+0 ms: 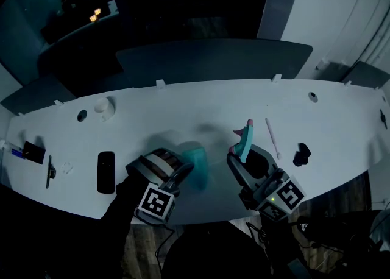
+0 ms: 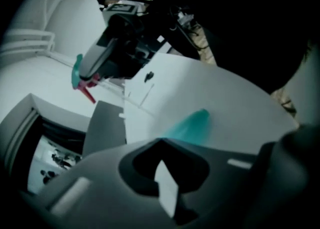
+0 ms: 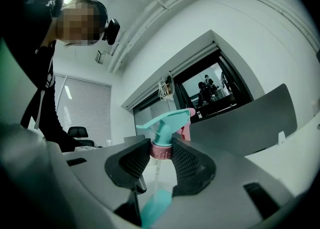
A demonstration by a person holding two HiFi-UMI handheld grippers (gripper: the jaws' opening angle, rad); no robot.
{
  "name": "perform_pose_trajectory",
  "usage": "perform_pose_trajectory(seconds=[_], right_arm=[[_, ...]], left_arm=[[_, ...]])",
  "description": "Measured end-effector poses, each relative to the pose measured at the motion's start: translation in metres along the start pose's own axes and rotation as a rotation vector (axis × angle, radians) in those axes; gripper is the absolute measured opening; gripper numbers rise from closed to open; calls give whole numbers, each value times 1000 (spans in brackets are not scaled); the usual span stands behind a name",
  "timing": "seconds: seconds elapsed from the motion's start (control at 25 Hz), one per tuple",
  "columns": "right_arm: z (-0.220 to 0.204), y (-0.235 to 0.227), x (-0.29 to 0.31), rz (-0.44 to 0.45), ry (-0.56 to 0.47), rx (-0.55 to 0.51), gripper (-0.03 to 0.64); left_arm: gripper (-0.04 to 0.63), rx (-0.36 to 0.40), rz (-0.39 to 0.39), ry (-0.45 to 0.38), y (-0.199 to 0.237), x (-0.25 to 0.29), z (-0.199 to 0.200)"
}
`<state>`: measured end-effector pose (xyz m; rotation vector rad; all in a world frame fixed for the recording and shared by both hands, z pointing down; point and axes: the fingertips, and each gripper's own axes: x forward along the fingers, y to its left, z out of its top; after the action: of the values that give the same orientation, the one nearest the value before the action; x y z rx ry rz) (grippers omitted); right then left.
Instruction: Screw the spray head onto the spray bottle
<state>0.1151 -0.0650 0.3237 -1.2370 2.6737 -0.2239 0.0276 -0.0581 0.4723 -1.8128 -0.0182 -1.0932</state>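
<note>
Two pairs of fingers. Those of my left gripper (image 2: 161, 145) are pressed together, empty, and the teal spray bottle (image 2: 192, 123) lies blurred on the white table (image 1: 244, 101) just past their tips. Beyond it, my right gripper (image 3: 161, 150) clamps the spray head (image 3: 165, 125) by its pink collar.

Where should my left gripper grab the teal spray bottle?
Grip the teal bottle across the middle of its body, coming from its left, where the left gripper sits beside it. Its jaws are shut, so open them first. That probably leaves the top free for the spray head clamped in the right gripper. The bottle is blurred, so its exact pose is unclear.
</note>
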Motion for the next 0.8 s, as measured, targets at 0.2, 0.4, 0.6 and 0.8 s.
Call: perform_pose_trajectory(seconds=[0.2, 0.4, 0.6, 0.8], right_arm=[[-3, -3, 1, -8, 8, 9, 123], [-5, -6, 0, -15, 17, 9, 123], [-5, -8, 0, -13, 22, 11, 123], [-8, -7, 2, 3, 31, 18, 123]], left_arm=[[3, -53, -59, -84, 8, 8, 17], [3, 242, 169, -40, 37, 8, 9], [3, 444, 143, -104, 30, 11, 18], [3, 564, 199, -148, 27, 6, 25]])
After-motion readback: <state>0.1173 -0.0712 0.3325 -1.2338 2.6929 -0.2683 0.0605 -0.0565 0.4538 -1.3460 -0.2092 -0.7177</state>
